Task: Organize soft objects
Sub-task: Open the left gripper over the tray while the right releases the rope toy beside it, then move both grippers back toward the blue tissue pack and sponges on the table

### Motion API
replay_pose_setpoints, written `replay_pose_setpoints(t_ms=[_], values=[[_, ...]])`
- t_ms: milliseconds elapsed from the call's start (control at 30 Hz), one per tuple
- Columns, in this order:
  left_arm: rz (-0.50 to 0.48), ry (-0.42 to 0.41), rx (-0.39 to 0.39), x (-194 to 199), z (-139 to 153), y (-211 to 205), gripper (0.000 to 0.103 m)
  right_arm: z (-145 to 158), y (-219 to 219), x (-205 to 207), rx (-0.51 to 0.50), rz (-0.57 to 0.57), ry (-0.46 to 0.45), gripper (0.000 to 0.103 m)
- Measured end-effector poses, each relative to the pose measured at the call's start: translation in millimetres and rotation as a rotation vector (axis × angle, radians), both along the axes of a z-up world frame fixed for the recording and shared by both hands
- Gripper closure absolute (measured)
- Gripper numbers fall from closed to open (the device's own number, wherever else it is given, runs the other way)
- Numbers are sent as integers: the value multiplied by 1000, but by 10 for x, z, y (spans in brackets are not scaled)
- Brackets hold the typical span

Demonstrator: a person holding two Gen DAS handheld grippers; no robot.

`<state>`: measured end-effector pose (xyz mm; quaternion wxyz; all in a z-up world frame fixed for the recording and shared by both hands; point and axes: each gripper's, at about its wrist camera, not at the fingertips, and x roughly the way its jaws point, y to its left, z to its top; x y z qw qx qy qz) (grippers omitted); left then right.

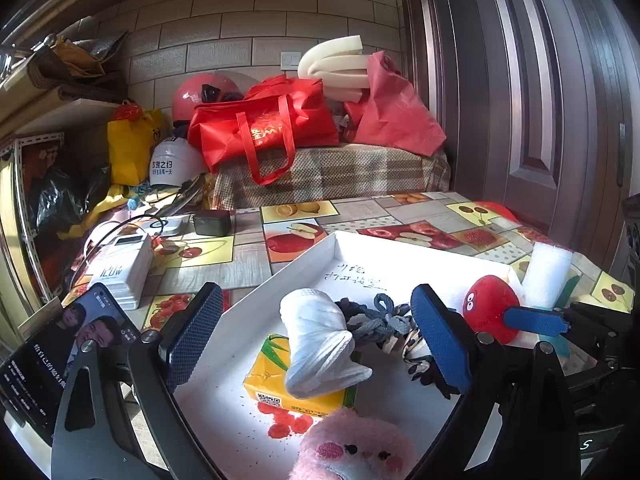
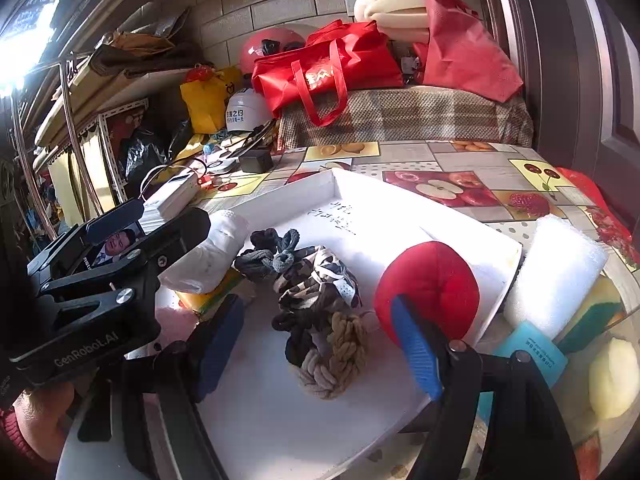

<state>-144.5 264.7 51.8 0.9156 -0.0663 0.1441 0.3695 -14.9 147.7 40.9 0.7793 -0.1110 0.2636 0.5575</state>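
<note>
- My left claw [image 1: 320, 340] stands wide open over the white tray [image 1: 336, 244], gripping nothing; the white rolled cloth [image 1: 316, 344] lies between its jaws, untouched.
- My right claw [image 2: 320, 344] is released too, above the knotted ropes [image 2: 320, 308].
- The tray gathers the soft things: cloth, ropes, red plush [image 2: 432, 288], pink plush [image 1: 356, 444], yellow pack [image 1: 272, 380].
- The white foam roll [image 2: 556, 272] waits outside on the table [image 2: 460, 156], right of the tray, probably next.

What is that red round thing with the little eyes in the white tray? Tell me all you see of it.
The red plush toy is a rounded, soft-looking ball with two small white-and-black eyes on its left side. A seam runs over its top. It sits inside the white tray, at the tray's right edge, near the white foam roll outside. One blue finger of the right gripper stands in front of it; contact is unclear.
</note>
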Motion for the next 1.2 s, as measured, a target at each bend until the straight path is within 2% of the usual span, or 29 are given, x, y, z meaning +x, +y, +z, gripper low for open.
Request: replay_pose_setpoints(t_ms=[33,100,500,667,900,1200], values=[[6,-8,0,-17,2,3,0,4,-4,3,3,-2,0,13],[7,-23,3,-54,10,3,0,4,-18,3,1,-24,-6,0],[13,-39,12,-108,39,-11,0,-1,-36,98,15,-60,31,0],[44,-52,23,-156,66,-38,0,8,-80,109,34,-73,35,0],[87,-74,1,-243,61,-14,0,43,-241,180,115,-107,58,0],[62,-41,22,-227,37,-195,0,106,-447,173,224,-108,70,0]])
